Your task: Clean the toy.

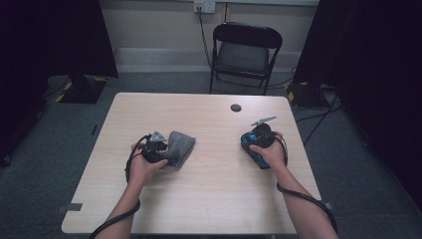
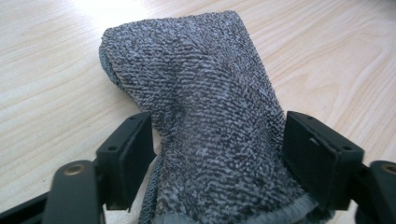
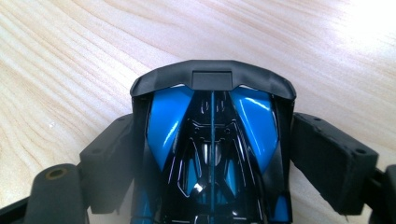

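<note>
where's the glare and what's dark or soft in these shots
High view: dim, black at both sides, table evenly lit. Left gripper view: washed-out wood top left, grey towel sharp. Right gripper view: glare top right, highlights on the blue toy car, near jaws soft.

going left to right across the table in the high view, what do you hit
left hand-held gripper → grey towel → small dark disc set farther back on the table → blue and black toy car in the right hand-held gripper

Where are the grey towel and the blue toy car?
grey towel (image 2: 205,116), left gripper view, middle of its folded terry top.
blue toy car (image 3: 163,121), right gripper view, on its glossy blue body panel.
</note>
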Demonstrator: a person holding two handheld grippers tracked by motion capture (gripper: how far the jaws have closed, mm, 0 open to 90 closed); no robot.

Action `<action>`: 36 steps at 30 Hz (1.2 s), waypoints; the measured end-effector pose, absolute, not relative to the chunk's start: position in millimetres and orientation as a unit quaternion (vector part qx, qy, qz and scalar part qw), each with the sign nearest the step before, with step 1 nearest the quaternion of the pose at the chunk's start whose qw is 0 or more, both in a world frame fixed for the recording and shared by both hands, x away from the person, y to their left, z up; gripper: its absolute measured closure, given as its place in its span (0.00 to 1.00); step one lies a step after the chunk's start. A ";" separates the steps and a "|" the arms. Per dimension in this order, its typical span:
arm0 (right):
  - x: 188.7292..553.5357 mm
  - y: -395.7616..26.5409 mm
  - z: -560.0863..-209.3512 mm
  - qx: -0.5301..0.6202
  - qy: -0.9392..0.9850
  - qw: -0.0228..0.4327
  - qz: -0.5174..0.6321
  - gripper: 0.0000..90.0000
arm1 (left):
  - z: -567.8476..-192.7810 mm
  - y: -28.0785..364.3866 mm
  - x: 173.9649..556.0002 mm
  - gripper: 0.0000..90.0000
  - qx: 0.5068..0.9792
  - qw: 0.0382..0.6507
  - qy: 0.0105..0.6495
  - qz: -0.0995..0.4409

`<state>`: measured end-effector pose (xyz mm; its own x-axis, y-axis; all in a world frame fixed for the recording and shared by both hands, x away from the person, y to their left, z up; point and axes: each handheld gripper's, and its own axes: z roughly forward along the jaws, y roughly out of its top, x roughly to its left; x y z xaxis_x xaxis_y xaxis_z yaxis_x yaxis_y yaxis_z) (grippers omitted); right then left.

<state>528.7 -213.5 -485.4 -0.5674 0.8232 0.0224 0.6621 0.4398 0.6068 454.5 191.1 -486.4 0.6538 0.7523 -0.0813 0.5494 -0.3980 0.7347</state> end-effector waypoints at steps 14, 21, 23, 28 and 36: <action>531.7 -214.6 -480.5 0.444 0.837 0.141 0.286 0.17 | -474.3 192.7 452.6 0.23 0.816 0.388 0.405 0.137; 530.9 -219.1 -479.6 0.448 0.831 0.136 0.300 0.17 | -471.1 191.7 451.2 0.23 0.815 0.393 0.402 0.139; 530.4 -219.7 -479.0 0.448 0.830 0.136 0.303 0.18 | -470.1 191.4 450.6 0.23 0.816 0.392 0.402 0.137; 529.8 -219.8 -477.2 0.446 0.830 0.139 0.304 0.18 | -467.2 191.2 448.9 0.23 0.812 0.397 0.403 0.141; 525.5 -227.4 -456.0 0.459 0.810 0.131 0.342 0.17 | -460.0 187.1 446.5 0.23 0.816 0.399 0.395 0.139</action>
<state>525.5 -227.4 -456.0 -0.5448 0.8324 0.1021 0.6540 0.3455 0.6730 446.5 187.1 -460.0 0.6493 0.7554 -0.0879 0.5337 -0.3702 0.7603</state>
